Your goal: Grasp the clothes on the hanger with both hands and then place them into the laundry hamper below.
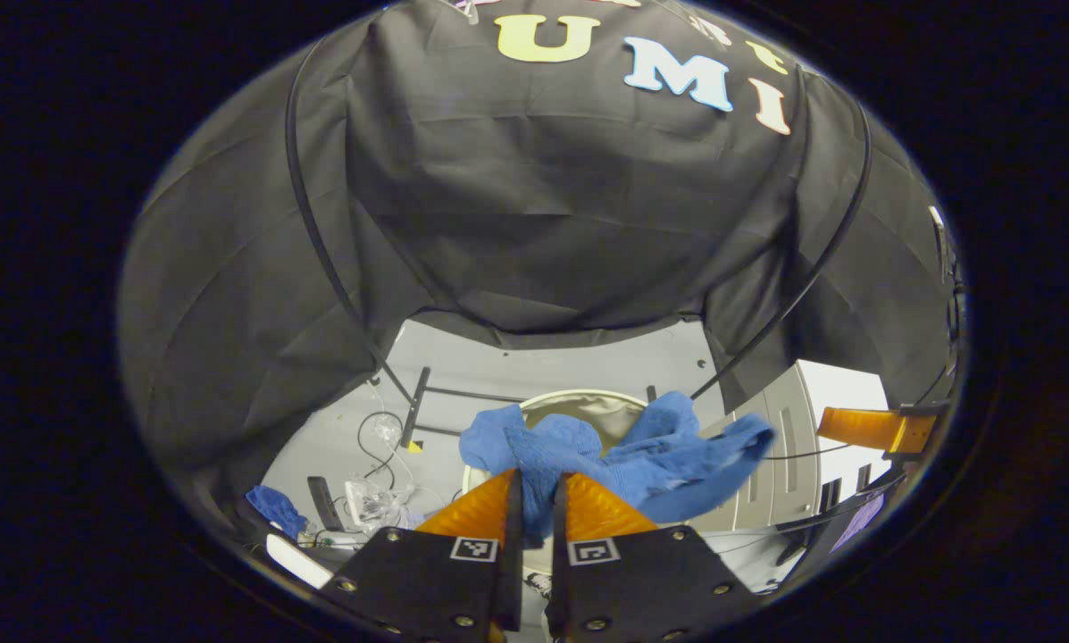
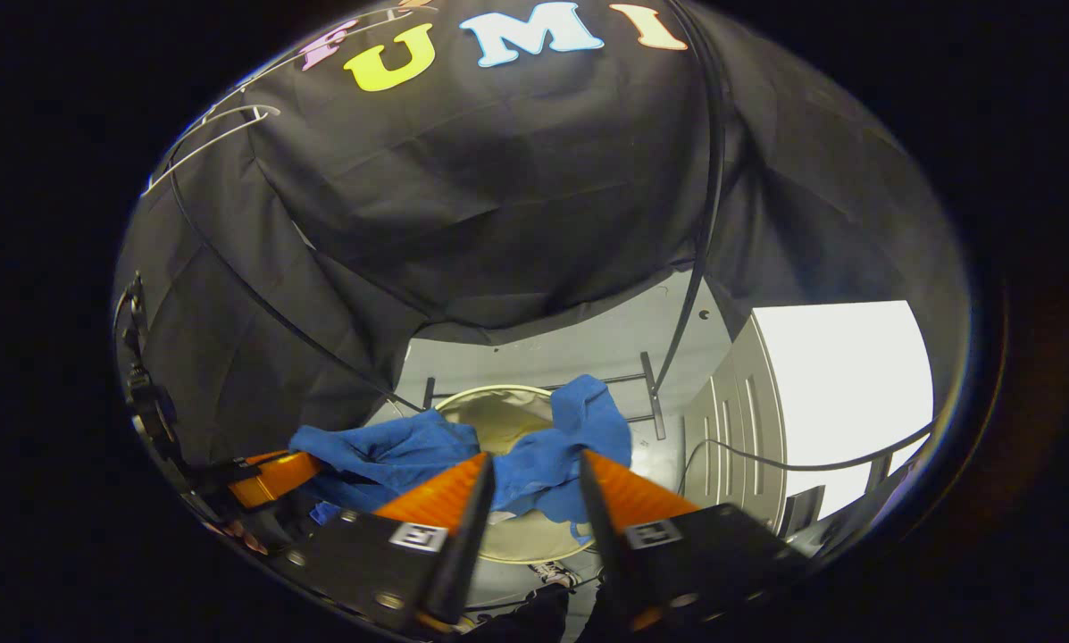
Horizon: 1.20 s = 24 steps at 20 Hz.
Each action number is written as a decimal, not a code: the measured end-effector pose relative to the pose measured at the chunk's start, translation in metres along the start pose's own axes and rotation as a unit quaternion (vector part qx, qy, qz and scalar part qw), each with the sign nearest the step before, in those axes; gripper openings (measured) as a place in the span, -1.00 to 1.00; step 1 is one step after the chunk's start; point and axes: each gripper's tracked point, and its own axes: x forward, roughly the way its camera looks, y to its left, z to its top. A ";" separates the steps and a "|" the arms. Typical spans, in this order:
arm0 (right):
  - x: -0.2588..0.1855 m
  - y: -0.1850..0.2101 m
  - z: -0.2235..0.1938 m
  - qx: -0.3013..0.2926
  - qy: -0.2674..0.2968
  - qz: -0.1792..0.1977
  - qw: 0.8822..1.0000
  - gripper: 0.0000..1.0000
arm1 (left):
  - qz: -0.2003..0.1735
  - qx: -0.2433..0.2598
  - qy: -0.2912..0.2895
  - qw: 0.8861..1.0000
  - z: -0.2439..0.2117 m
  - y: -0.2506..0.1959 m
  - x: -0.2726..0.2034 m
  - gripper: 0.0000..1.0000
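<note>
Above the laundry hamper [image 1: 579,406], the blue garment [image 1: 623,455] hangs stretched between both grippers. The left gripper [image 1: 534,500] pinches it with fingers nearly together, while the right gripper [image 2: 534,487] stands spread around a fold, perhaps not gripping. A one-sided release could drape the cloth over the rim.

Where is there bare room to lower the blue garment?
The hamper mouth below the blue garment looks open. Bare floor lies behind its rim. Crowded: cables beside it, cabinet on the other side.
</note>
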 end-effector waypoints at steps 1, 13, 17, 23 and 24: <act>-0.006 0.000 0.006 -0.003 -0.009 -0.002 1.000 0.49 | -0.003 -0.002 -0.007 1.000 0.005 -0.003 0.000 -0.64; -0.083 -0.028 0.120 -0.005 -0.141 -0.009 0.990 0.91 | 0.033 0.060 -0.149 0.987 0.141 -0.026 -0.123 0.87; -0.138 -0.055 0.175 -0.016 -0.226 -0.021 0.974 0.91 | 0.041 0.047 -0.217 0.974 0.203 -0.044 -0.181 0.87; -0.223 -0.098 0.247 -0.008 -0.362 -0.037 0.931 0.82 | 0.028 0.036 -0.348 0.936 0.298 -0.087 -0.278 0.97; -0.236 -0.104 0.256 -0.007 -0.382 -0.043 0.923 0.90 | 0.030 0.036 -0.367 0.929 0.309 -0.093 -0.294 0.97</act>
